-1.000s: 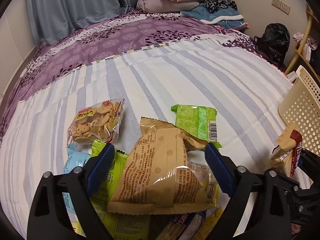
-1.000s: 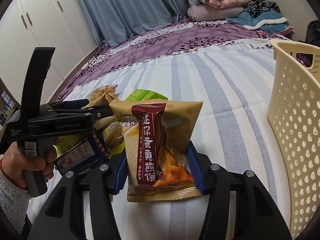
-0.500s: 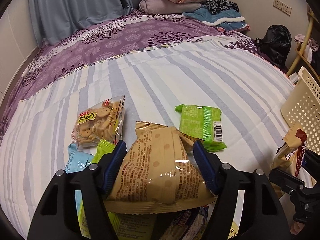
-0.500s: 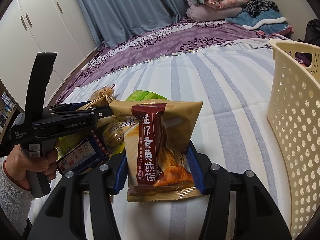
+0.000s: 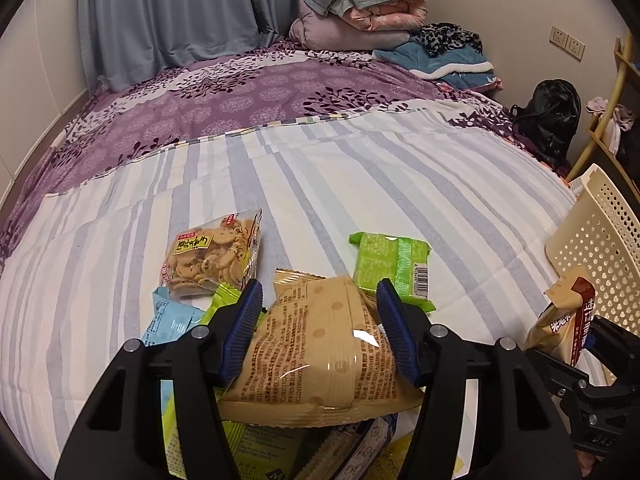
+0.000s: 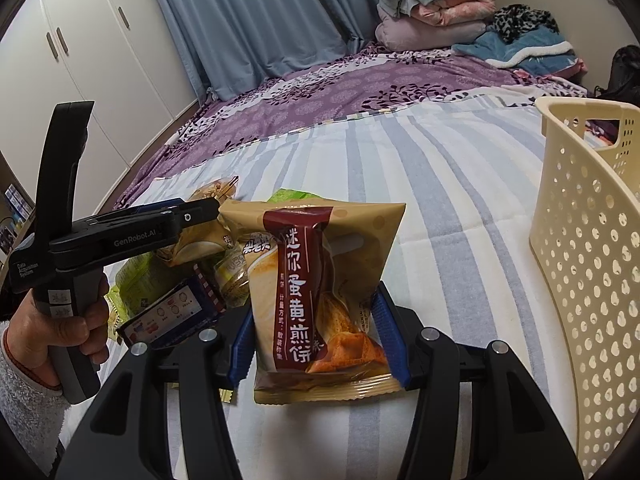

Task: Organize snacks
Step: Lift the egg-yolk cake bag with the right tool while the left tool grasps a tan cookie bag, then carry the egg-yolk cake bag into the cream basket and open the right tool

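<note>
Bedroom scene, with a bed spread in a blue-and-white striped sheet (image 5: pixel 360 184) at the near end and a purple floral cover (image 5: pixel 248 96) at the far end; folded blankets (image 5: pixel 360 8) are stacked against the far wall beside blue curtains (image 5: pixel 168 12). Left gripper (image 5: pixel 320 332): its jaws have just been closing, and the blue pads (image 5: pixel 244 332) now press both sides of a tan puffed snack packet with printed text (image 5: pixel 320 352), which sits above a heap of other packets at the near edge. Beyond this gripper lie a clear bag of small round biscuits (image 5: pixel 212 256) to the left and a green wrapped snack (image 5: pixel 394 268) to the right, both flat on the sheet and apart from each other. A light blue packet (image 5: pixel 172 320) lies just near of the biscuit bag. Right gripper (image 6: pixel 320 340): pinching a tan packet with a dark red vertical label (image 6: pixel 320 292), held upright. A cream perforated plastic basket (image 6: pixel 592 248) stands on the sheet at the right, near this packet but apart from it. At the left of the right wrist view, a hand (image 6: pixel 60 320) grips the handle of the left gripper.
</note>
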